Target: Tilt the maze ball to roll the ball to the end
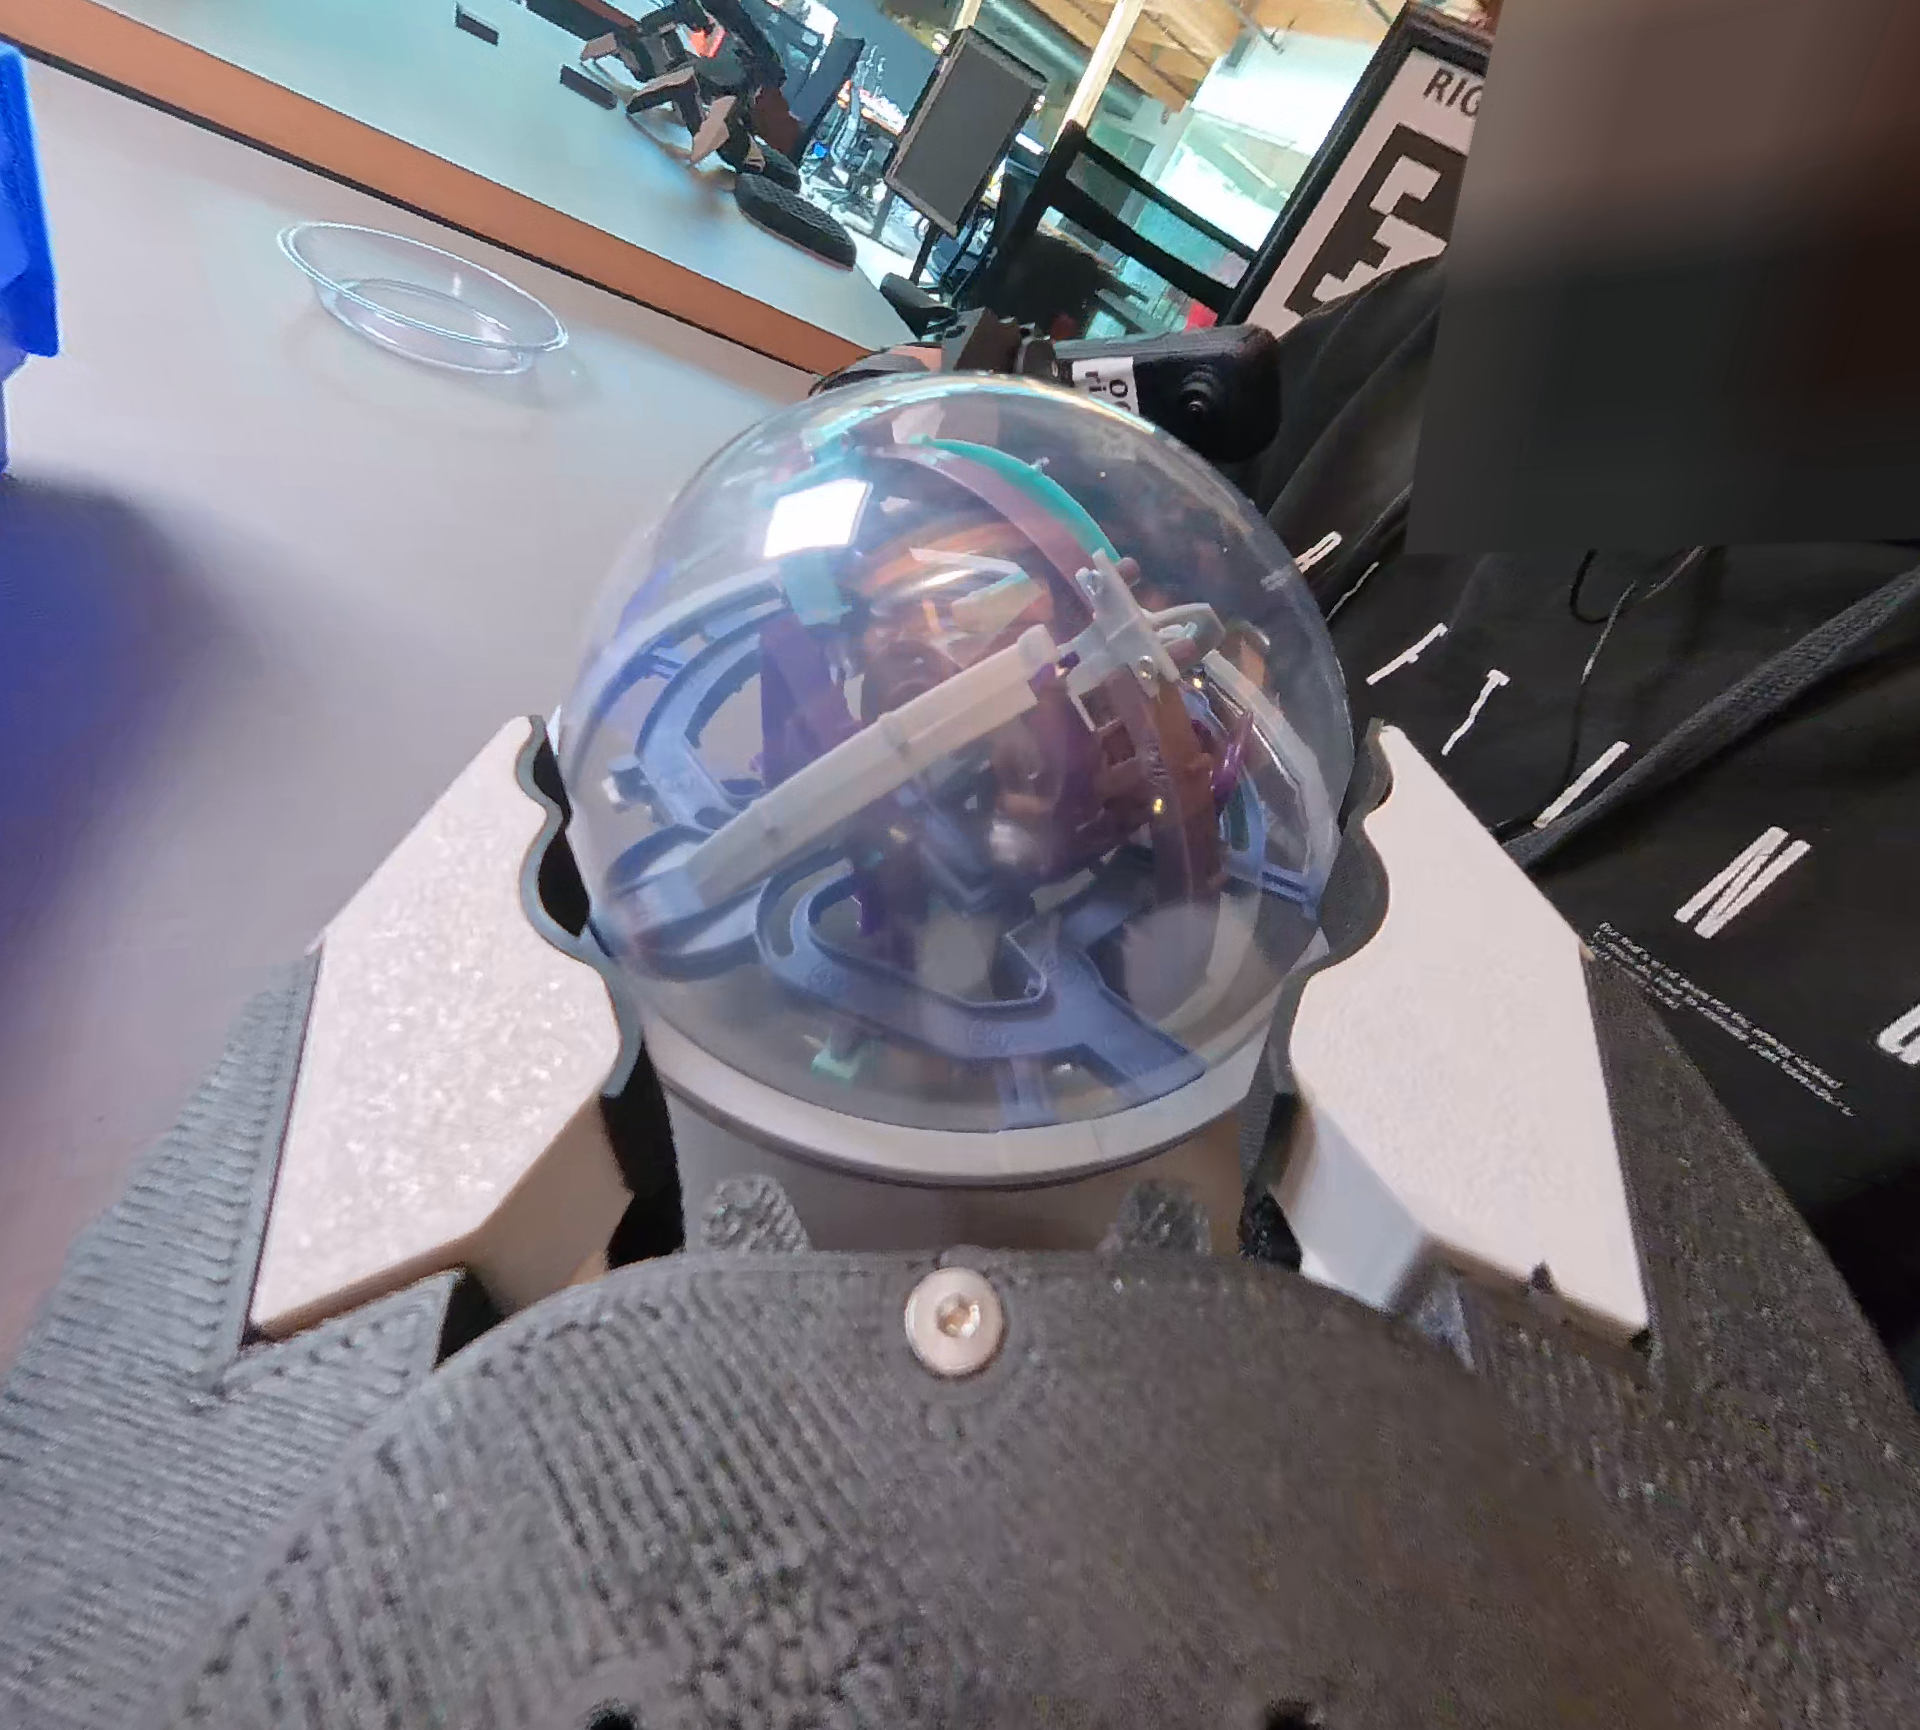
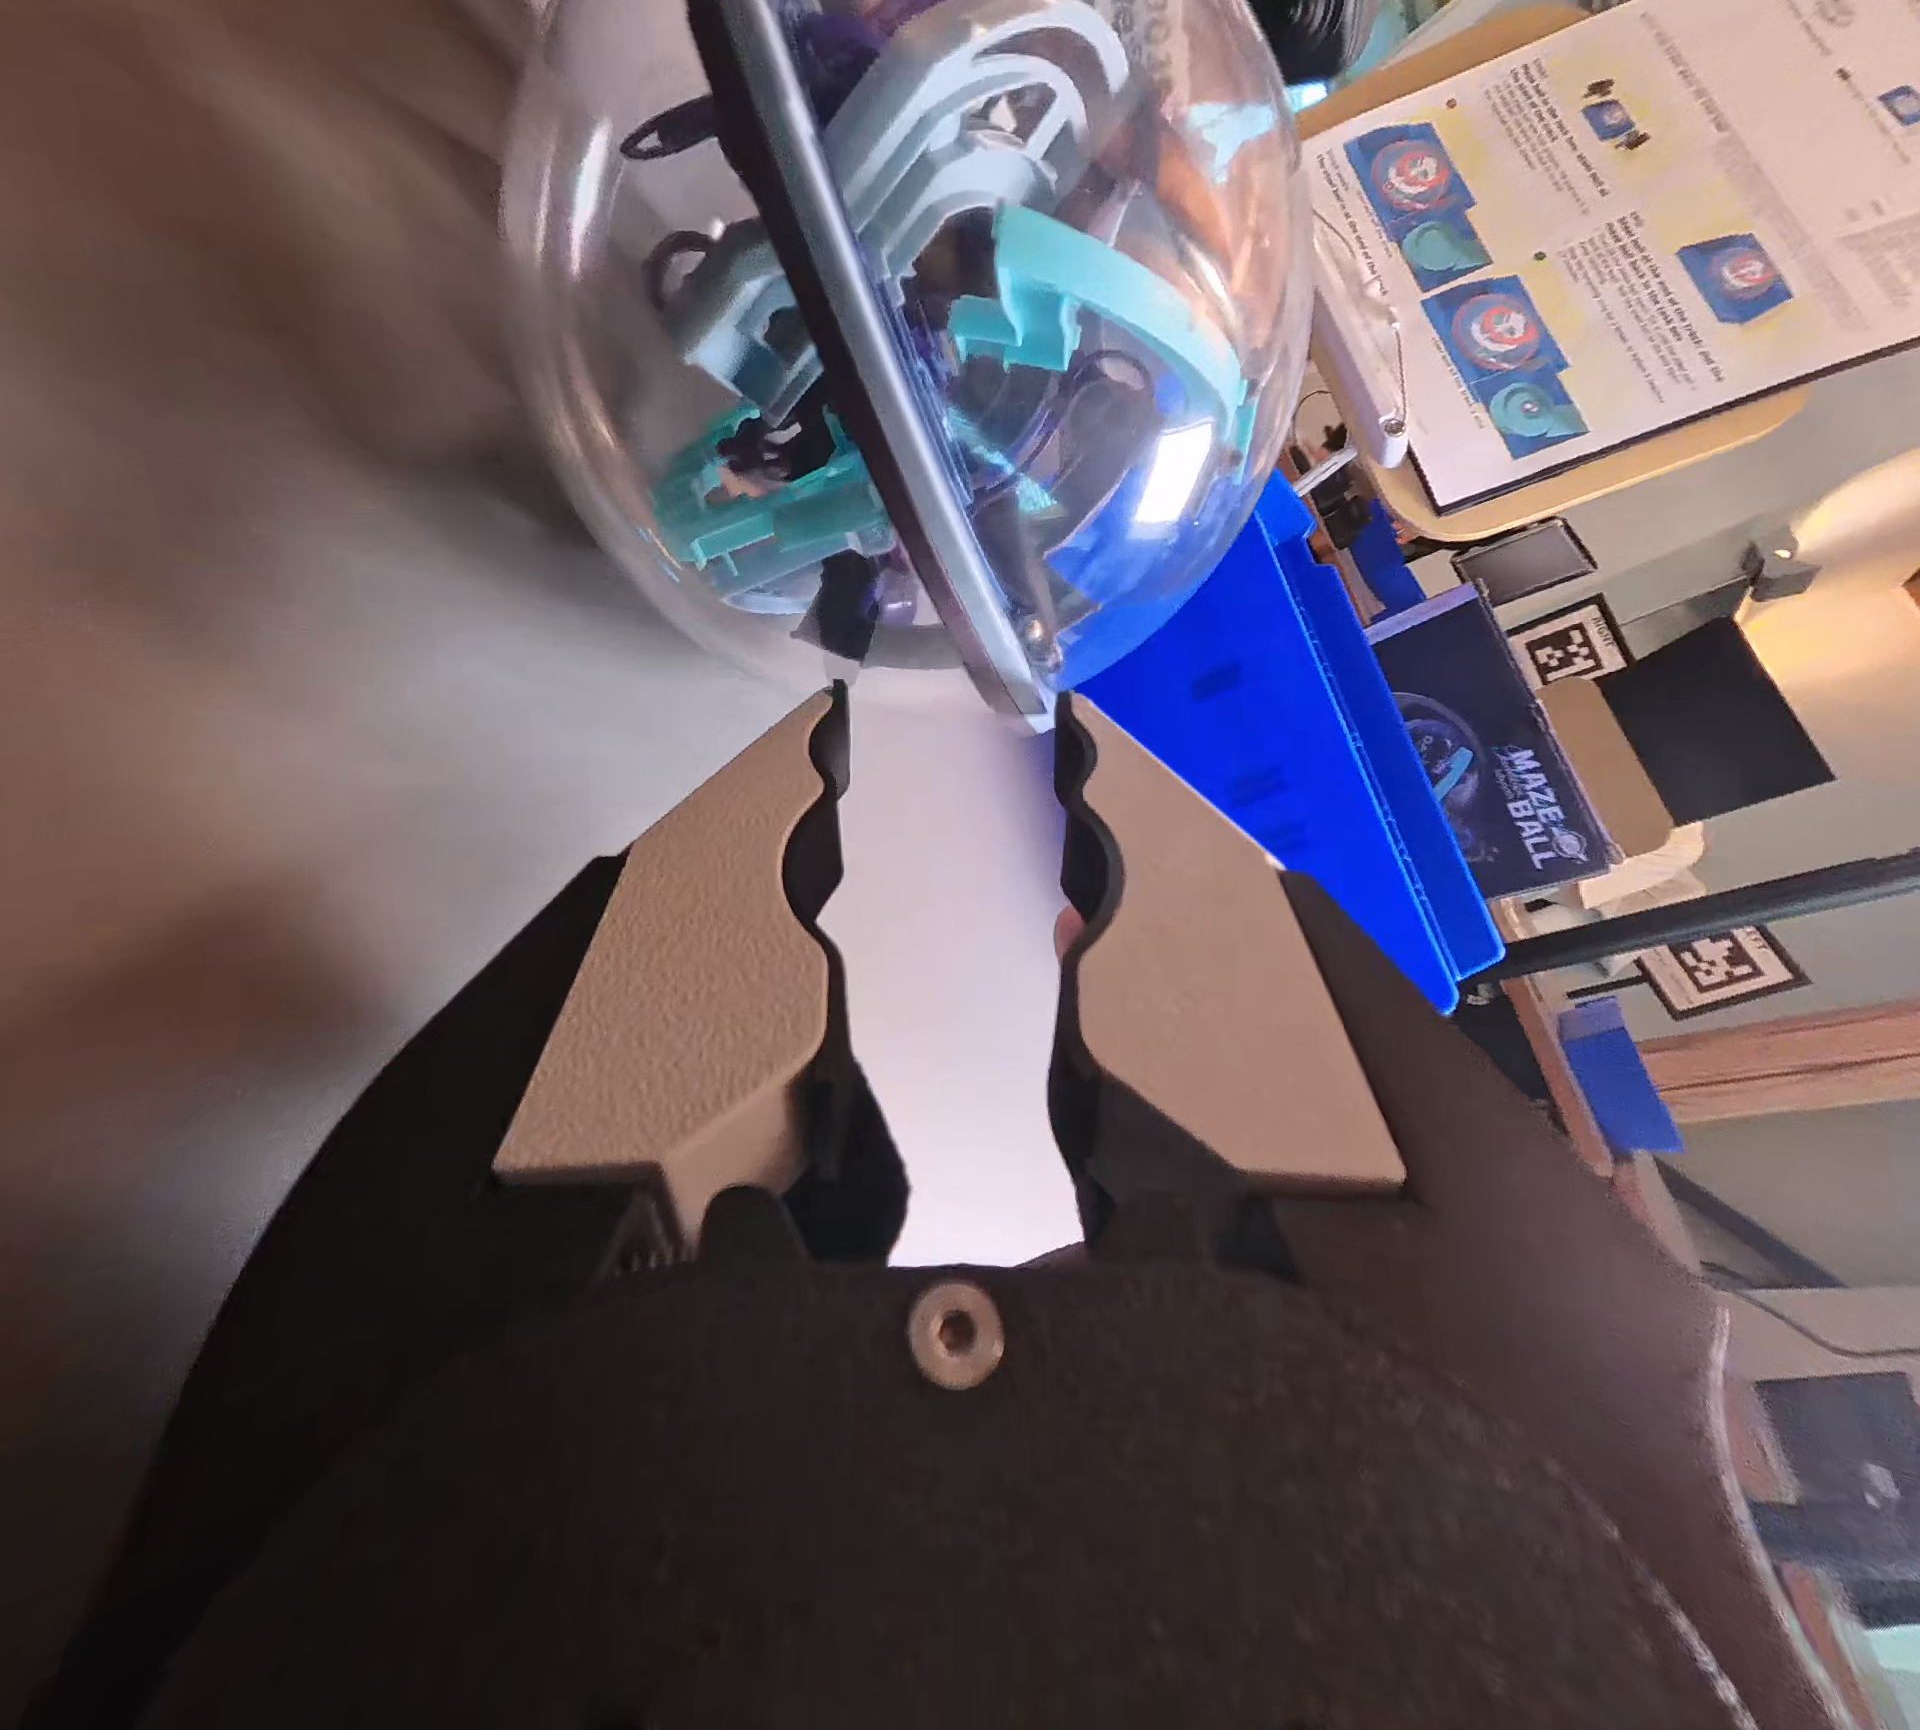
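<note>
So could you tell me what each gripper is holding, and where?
The left gripper clamps the maze ball across its sides, near the seam. The right gripper holds nothing; its tips sit just under the ball.

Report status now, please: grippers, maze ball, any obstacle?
Left gripper shut on maze ball. Right gripper open, tips at ball. No obstacle seen.

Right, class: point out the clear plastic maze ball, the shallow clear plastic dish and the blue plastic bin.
Clear plastic maze ball point(image 1: 951, 776): left wrist view, dome front.
Shallow clear plastic dish point(image 1: 421, 296): left wrist view, its rim.
Blue plastic bin point(image 2: 1299, 776): right wrist view, side wall.
</note>
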Demonstrator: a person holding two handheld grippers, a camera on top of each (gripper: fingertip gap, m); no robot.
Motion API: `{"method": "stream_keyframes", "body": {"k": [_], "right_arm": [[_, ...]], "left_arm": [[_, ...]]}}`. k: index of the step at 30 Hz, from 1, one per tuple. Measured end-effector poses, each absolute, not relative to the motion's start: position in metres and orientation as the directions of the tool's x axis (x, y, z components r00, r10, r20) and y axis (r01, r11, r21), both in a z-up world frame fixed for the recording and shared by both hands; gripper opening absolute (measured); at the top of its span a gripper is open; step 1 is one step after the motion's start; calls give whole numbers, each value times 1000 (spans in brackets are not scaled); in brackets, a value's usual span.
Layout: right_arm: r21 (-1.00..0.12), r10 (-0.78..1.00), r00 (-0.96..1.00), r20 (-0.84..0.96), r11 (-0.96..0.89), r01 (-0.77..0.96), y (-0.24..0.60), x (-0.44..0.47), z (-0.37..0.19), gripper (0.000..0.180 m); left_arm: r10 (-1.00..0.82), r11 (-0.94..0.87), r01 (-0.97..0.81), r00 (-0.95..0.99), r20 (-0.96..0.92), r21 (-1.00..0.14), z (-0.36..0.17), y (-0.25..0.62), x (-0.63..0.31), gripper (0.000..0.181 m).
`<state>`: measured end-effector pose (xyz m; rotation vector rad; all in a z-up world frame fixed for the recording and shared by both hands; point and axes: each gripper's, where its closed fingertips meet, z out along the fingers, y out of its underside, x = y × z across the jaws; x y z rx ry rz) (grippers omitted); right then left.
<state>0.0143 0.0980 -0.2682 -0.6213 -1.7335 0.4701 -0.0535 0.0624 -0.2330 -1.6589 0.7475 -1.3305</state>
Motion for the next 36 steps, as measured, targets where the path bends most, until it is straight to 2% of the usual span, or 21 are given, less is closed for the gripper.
{"method": "stream_keyframes", "body": {"k": [5,14,17,19,22,25,28,30,32,33,36], "right_arm": [[-599,613,-110,782,788,142,105,13,-257,8],[-612,628,-104,771,777,149,106,14,-255,7],[-611,628,-108,770,776,157,106,15,-256,7],[-609,629,-112,770,775,166,107,16,-256,6],[-615,638,-118,761,768,179,107,17,-258,5],[-623,645,-119,755,761,181,105,18,-258,5],[-634,658,-118,744,750,187,104,18,-257,5],[-642,667,-118,735,742,195,102,18,-256,5],[-662,691,-117,713,719,209,100,18,-255,5],[-683,713,-119,691,698,216,99,18,-254,5],[-734,764,-129,632,644,216,91,19,-247,5]], "left_arm": [[-841,-488,111,206,501,-866,-233,68,-58,144],[-833,-498,142,196,517,-856,-233,70,-59,144],[-829,-490,169,211,518,-855,-230,73,-64,138],[-828,-473,187,239,507,-861,-226,75,-70,132],[-825,-439,169,312,471,-882,-220,74,-75,133],[-834,-323,128,429,346,-938,-202,69,-80,128],[-812,-204,-55,567,138,-977,-194,60,-78,107],[-790,-95,-197,612,-46,-976,-189,49,-74,70],[-780,4,-271,602,-172,-963,-179,34,-65,41],[-769,26,-292,605,-206,-956,-176,29,-62,34],[-756,28,-352,604,-250,-935,-177,20,-56,31]]}}
